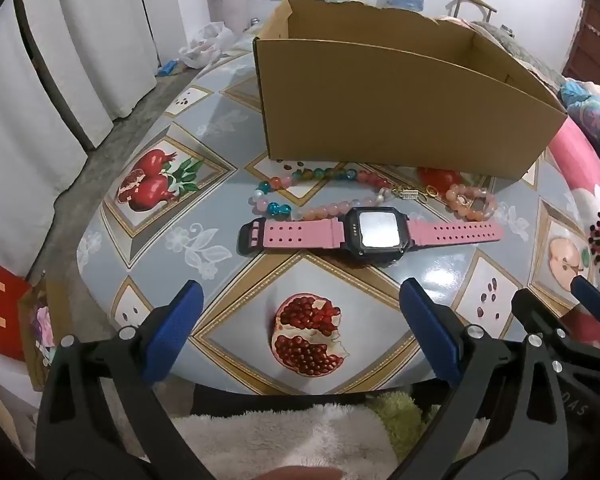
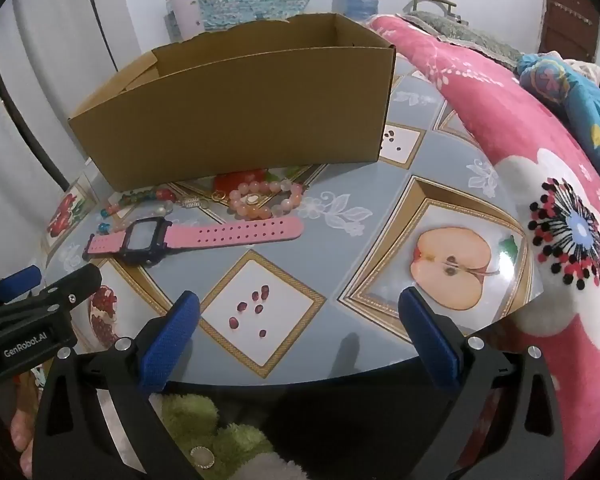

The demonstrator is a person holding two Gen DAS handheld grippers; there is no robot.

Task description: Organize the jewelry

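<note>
Both my claws hang wide apart and empty over the near edge of the worktop [image 1: 148,240]: the left claw [image 1: 300,332] faces the watch [image 1: 374,230], the right claw [image 2: 300,332] hovers over bare cloth further to the right. Nothing sits in the box [image 1: 400,92] as far as I can see; its floor is hidden behind the front wall.

The watch lies flat, strap stretched out, just in front of the box. Behind it the long beads [image 1: 320,196] curl in a loose loop, one end touching or nearly under the watch case. The peach bracelet [image 1: 470,202] lies beside the far strap end.

My worries: the cloth looks glossy, so a flat strap may slide off instead of lifting. If I close on the watch case, the beads next to it could come up too and snag or spill. Round beads may roll out from between the pads. The box looks light and could shove backward if I knock its wall.
</note>
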